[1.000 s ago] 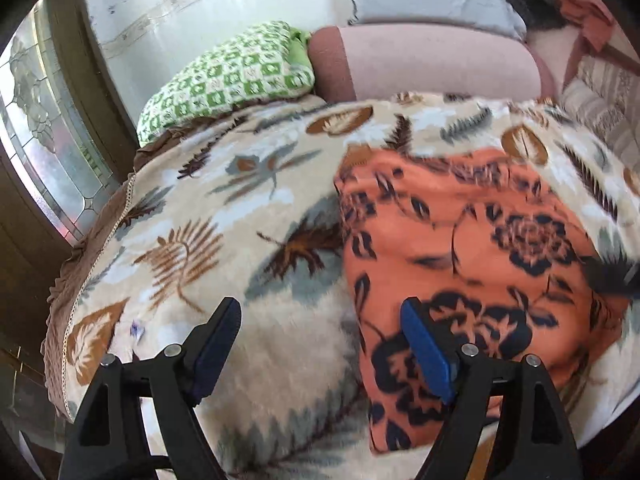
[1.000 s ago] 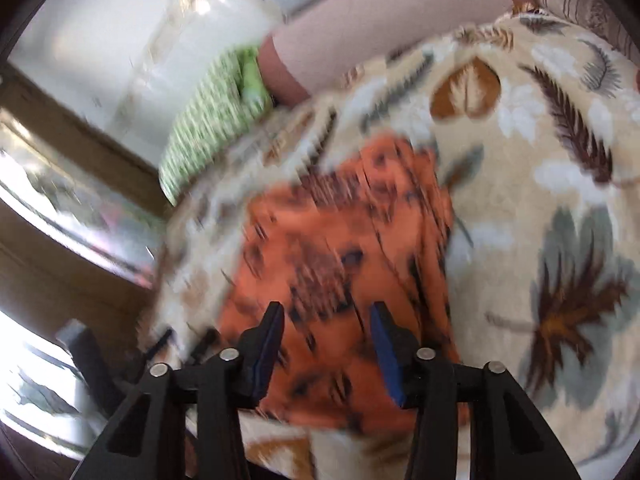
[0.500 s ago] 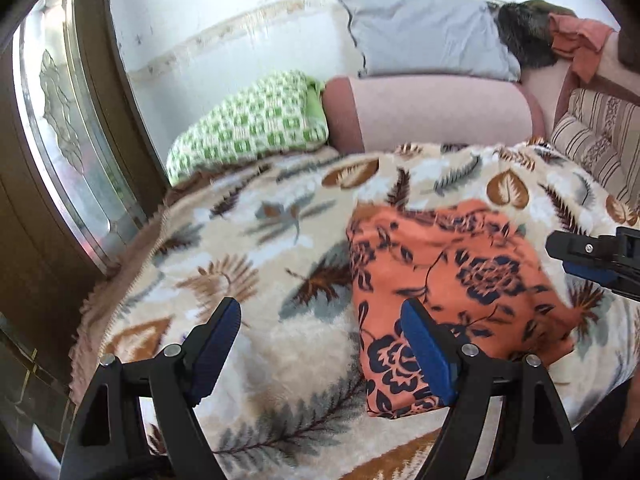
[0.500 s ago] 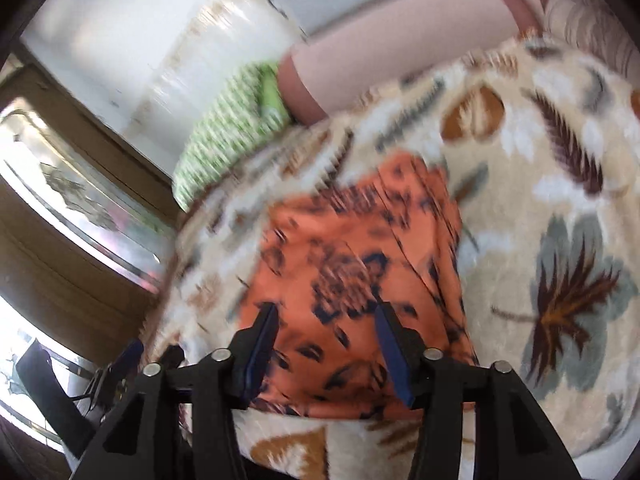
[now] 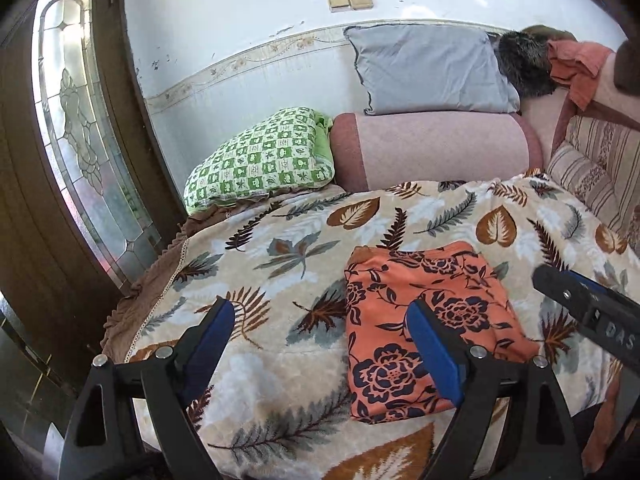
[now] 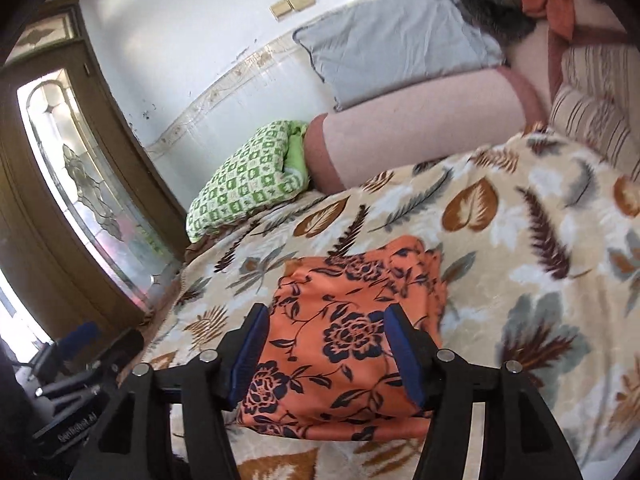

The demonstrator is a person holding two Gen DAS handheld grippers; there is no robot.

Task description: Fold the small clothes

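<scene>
**Count of things on and around the bed**

One folded orange floral garment (image 5: 424,320) lies on one leaf-patterned blanket (image 5: 280,360). Two grippers are in view: the left gripper (image 5: 320,344) and the right gripper (image 6: 326,356), each with two blue-padded fingers, so four fingers in all. Against the wall there is one green checked pillow (image 5: 264,160), one pink bolster (image 5: 436,152), and one grey cushion (image 5: 428,68). At the right edge sits one striped cushion (image 5: 592,172). Behind the grey cushion are one dark furry item (image 5: 520,64) and one crumpled orange cloth (image 5: 576,64). The wall carries two switch plates (image 5: 352,0) side by side. One door with one leaded glass pane (image 5: 80,140) stands at the left.
</scene>
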